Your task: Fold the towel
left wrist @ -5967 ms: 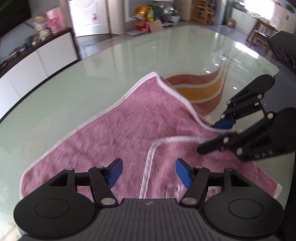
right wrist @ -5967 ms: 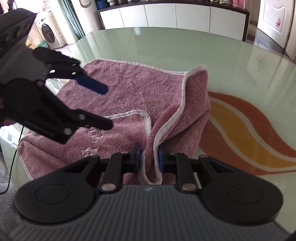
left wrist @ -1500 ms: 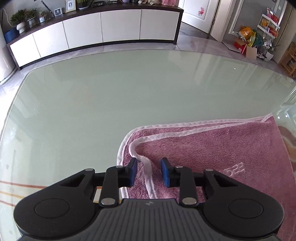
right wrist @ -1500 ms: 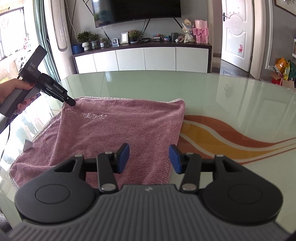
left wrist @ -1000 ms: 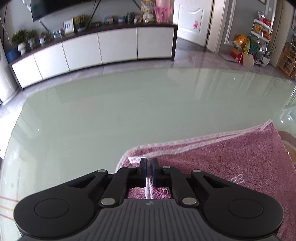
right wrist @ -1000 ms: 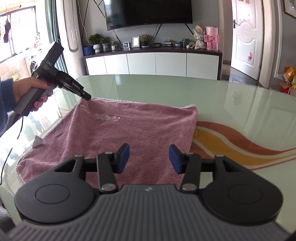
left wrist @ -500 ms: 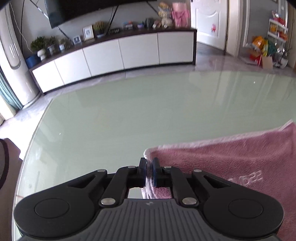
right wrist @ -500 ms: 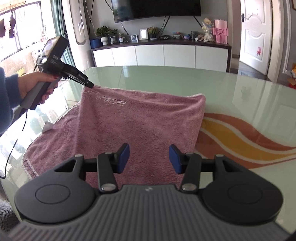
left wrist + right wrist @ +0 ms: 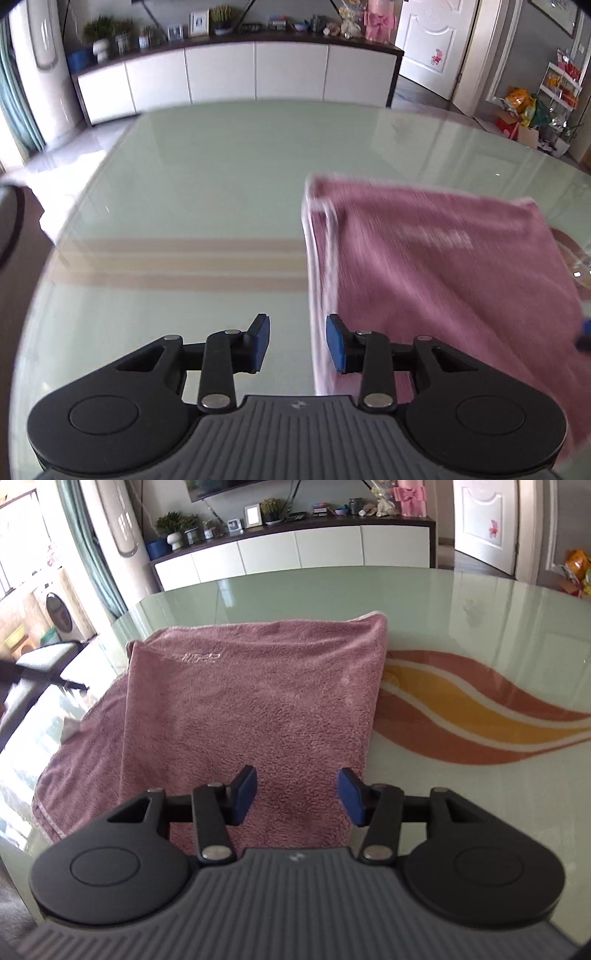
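Left gripper [image 9: 297, 341] stood with its jaws apart; they had just been opening, and nothing was pinched between the blue pads [image 9: 261, 339]. Towel's white-trimmed left edge ran down the frame just inside the right pad, over bare glass; whether that pad touched the cloth could not be told because of blur. Pink towel [image 9: 436, 266] filled the right half of the left wrist view, folded, with a doubled hem visible at its upper left corner. Left half and top of that frame were bare green glass table [image 9: 192, 192], crossed by pale beige stripes in the middle left, with much open room on that side.

Right gripper [image 9: 296, 796] was released as well, jaws wide, hovering over the near end of the towel [image 9: 251, 709], nothing gripped. In the right wrist view the towel lay centre-left, its long right edge running straight from near the right pad up to a squared corner at upper centre. A lower layer stuck out along the left side, with its trimmed edge at lower left near the table rim. Embossed lettering [image 9: 194, 658] sat near the far edge. To the right of the towel the table [image 9: 480, 812] was open, showing an orange and yellow wave pattern [image 9: 480, 716]. Blurred dark body of the left gripper [image 9: 33, 679] showed at far left, apart from the towel
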Available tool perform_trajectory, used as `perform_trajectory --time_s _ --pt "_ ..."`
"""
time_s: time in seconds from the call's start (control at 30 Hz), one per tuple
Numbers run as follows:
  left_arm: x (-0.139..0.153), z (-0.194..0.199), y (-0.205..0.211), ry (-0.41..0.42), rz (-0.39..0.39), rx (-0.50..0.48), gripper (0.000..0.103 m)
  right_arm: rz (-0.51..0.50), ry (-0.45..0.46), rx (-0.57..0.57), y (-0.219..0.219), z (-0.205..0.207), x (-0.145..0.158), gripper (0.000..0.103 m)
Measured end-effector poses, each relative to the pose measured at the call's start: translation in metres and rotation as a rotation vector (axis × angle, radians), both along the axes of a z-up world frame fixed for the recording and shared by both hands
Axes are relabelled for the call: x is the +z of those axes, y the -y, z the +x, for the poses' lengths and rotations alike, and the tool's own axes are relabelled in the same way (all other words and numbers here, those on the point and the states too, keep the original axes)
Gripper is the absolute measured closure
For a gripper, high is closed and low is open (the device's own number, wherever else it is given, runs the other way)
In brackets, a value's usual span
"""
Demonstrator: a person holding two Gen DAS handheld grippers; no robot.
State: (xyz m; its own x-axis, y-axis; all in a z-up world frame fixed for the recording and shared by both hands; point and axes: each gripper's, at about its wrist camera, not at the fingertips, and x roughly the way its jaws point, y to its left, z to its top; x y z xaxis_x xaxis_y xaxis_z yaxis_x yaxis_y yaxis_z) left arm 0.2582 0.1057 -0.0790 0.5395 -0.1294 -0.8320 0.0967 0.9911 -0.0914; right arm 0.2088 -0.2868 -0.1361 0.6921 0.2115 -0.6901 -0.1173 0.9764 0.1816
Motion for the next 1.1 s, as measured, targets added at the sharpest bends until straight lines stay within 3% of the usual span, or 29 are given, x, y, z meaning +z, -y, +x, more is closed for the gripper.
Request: perform_trajectory --time_s 0.23,0.37,0.5,0.9,0.97,1.03,1.1 --pt "-0.009 -0.079 0.008 -0.032 0.006 -0.024 0.065 0.019 0.01 0.011 -0.014 -0.027 0.018 0.049" --pt "-0.016 -0.087 0.005 -0.032 0.01 0.0 0.065 -0.042 0.025 0.029 -0.028 -0.057 0.024 0.049" --pt "-0.015 -0.092 0.008 -0.016 -0.005 0.0 0.066 -0.03 0.026 0.034 -0.031 -0.078 0.022 0.049" --pt "-0.019 -0.094 0.012 0.026 -0.008 0.016 0.065 -0.03 0.006 0.016 -0.031 -0.078 0.012 0.049" --pt "-0.019 -0.095 0.012 0.031 -0.013 0.026 0.069 -0.031 0.006 0.002 -0.03 -0.078 0.011 0.049" --pt "-0.018 -0.096 0.01 0.03 -0.044 0.039 0.087 -0.016 0.003 -0.046 -0.025 -0.078 0.011 0.049" --pt "-0.016 -0.096 0.007 0.028 -0.091 0.05 0.09 0.044 -0.012 -0.129 -0.009 -0.076 0.011 0.049"
